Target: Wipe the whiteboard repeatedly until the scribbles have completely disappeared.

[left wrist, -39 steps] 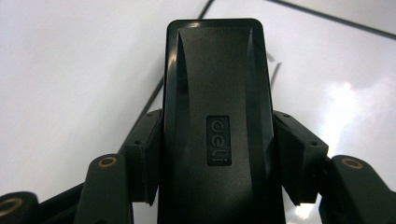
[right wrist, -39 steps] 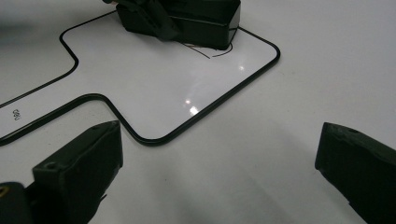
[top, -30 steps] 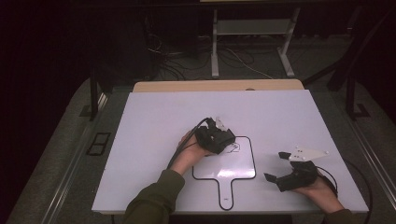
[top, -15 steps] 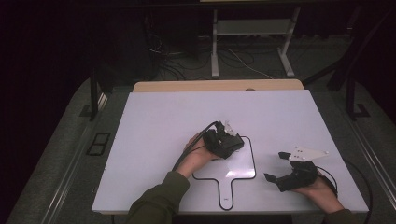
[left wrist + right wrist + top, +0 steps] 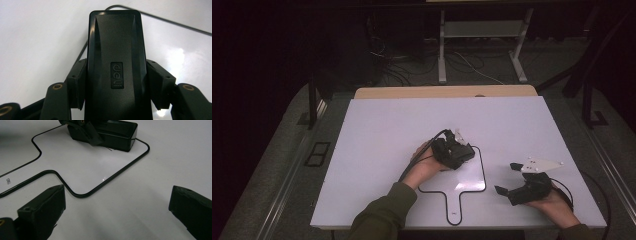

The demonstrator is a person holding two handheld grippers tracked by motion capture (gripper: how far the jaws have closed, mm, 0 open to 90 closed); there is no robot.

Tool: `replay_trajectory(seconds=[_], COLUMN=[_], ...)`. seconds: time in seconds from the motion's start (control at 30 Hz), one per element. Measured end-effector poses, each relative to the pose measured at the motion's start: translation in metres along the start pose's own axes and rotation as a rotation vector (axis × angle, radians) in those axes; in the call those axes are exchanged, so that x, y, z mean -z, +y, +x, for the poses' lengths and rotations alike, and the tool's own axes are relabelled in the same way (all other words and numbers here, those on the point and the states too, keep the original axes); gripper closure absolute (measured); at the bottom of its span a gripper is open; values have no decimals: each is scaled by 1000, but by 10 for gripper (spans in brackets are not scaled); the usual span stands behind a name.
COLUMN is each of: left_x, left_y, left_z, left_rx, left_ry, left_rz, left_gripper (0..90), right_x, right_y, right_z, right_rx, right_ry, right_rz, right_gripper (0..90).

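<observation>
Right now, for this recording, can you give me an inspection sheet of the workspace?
Surface: white tabletop bearing a black paddle-shaped outline.
Job's things: black rectangular plastic deli box, over the outline's far corner.
Clutter: nothing seen.
Grippers: left tongs shut on the box; right tongs open, apart from the box, near the table's right edge.
Cables: black cable trails from the left tongs; loose cables on the floor.
Surroundings: dark room, grey metal stand beyond the table.
</observation>
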State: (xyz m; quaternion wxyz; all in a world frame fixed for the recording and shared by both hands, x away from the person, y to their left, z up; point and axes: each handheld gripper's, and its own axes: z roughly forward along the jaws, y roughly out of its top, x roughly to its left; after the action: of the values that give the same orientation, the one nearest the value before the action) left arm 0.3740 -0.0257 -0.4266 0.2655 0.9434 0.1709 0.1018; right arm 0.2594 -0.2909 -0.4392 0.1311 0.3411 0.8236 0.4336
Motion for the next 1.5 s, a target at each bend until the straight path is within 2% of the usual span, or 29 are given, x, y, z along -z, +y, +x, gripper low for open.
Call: replay_trajectory(seconds=[0.1, 0.2, 0.27, 0.3, 0.33, 0.43, 0.47, 0.6, 0.7, 0.77, 0.8, 0.87, 0.9, 1.0, 1.03, 1.07, 1.23, 1.3, 1.33, 1.4, 1.5], left_x=[-1, -2, -3, -4, -4, -5, -4, -7, -8, -9, -9, -9, -9, -8, -8, -8, -10, -12, -12, -13, -11], left_y=[1, 1, 1, 1, 1, 3, 4, 11, 14, 14, 13, 11, 10, 7, 7, 8, 17, 20, 21, 19, 14], left_z=[8, 19, 24, 25, 28, 25, 24, 11, 8, 15, 17, 26, 29, 38, 39, 36, 17, 8, 8, 11, 22], left_rx=[13, 30, 47, 68, 56, 66, 34, -10, -8, -11, 12, 27, 57, 69, 56, 73, -11, -11, -32, -10, 19], left_ry=[14, 46, 66, 70, 69, 66, 57, 19, 21, 31, 35, 53, 56, 54, 56, 59, 19, 13, 17, 9, 29], left_rz=[3, 13, 13, 1, 6, 4, 20, 20, 22, 25, 26, 28, 16, 25, 27, 21, 30, 19, 22, 14, 19], left_gripper=[392, 392, 392, 392, 392, 392, 392, 392, 392, 392, 392, 392, 392, 392, 392, 392, 392, 392, 392, 392, 392], right_x=[1, 1, 1, 1, 1, 1, 0, 0, 1, 1, 1, 1, 1, 1, 1, 1, 1, 1, 1, 1, 2], right_y=[0, 0, 0, 0, 0, 0, 0, 0, 0, 0, 0, 0, 0, 0, 0, 0, 0, 0, 0, 0, 0], right_z=[0, -1, -1, -1, -1, -1, -1, -1, -1, -1, -1, -1, -1, -2, -2, -2, -1, -1, -1, -1, -1], right_rx=[-2, -1, 0, 0, -1, -1, -1, 0, 0, 0, -2, -2, -2, -3, -4, -4, -1, -2, -3, -4, -3], right_ry=[-1, -2, -1, 0, 0, -1, 0, -1, -3, -4, -3, -3, -2, -1, -1, -1, -1, -3, -3, -4, -4], right_rz=[-3, -2, -3, -3, -4, -1, 0, 1, 1, -1, -3, -2, -2, -5, -6, -6, -5, -3, -5, -4, -5], right_gripper=[0, 0, 0, 0, 0, 0, 0, 0, 0, 0, 0, 0, 0, 0, 0, 0, 0, 0, 0, 0, 0])
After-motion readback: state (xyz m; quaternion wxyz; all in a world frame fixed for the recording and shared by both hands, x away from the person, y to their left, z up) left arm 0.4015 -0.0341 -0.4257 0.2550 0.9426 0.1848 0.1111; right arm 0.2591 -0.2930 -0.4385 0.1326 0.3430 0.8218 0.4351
